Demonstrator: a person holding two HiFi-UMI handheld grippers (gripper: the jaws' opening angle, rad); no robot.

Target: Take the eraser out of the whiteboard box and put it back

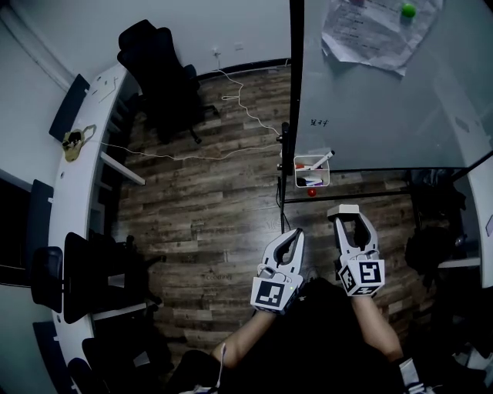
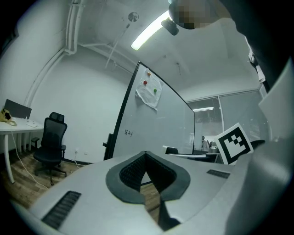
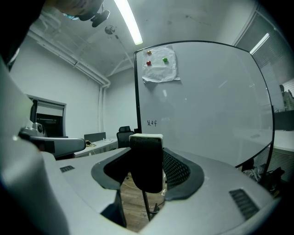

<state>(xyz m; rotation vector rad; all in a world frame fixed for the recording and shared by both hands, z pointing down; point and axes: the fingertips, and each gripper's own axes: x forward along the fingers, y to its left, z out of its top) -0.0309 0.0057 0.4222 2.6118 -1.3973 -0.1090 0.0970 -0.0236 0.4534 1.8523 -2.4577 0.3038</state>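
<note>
The whiteboard box (image 1: 312, 171) is a small white basket on the lower left edge of the whiteboard (image 1: 385, 92), with markers inside. My right gripper (image 1: 347, 213) is shut on the eraser (image 1: 345, 209), a white-backed block with black felt (image 3: 147, 163), held in the air below and right of the box. My left gripper (image 1: 293, 237) is shut and holds nothing; it hangs beside the right one, lower left of the box. In the left gripper view the jaws (image 2: 147, 176) meet with nothing between them.
A red magnet (image 1: 312, 191) sits just under the box. Papers (image 1: 370, 31) and a green magnet (image 1: 408, 10) hang on the board. A black office chair (image 1: 158, 73), a long white desk (image 1: 73, 192) and floor cables (image 1: 239, 100) lie to the left.
</note>
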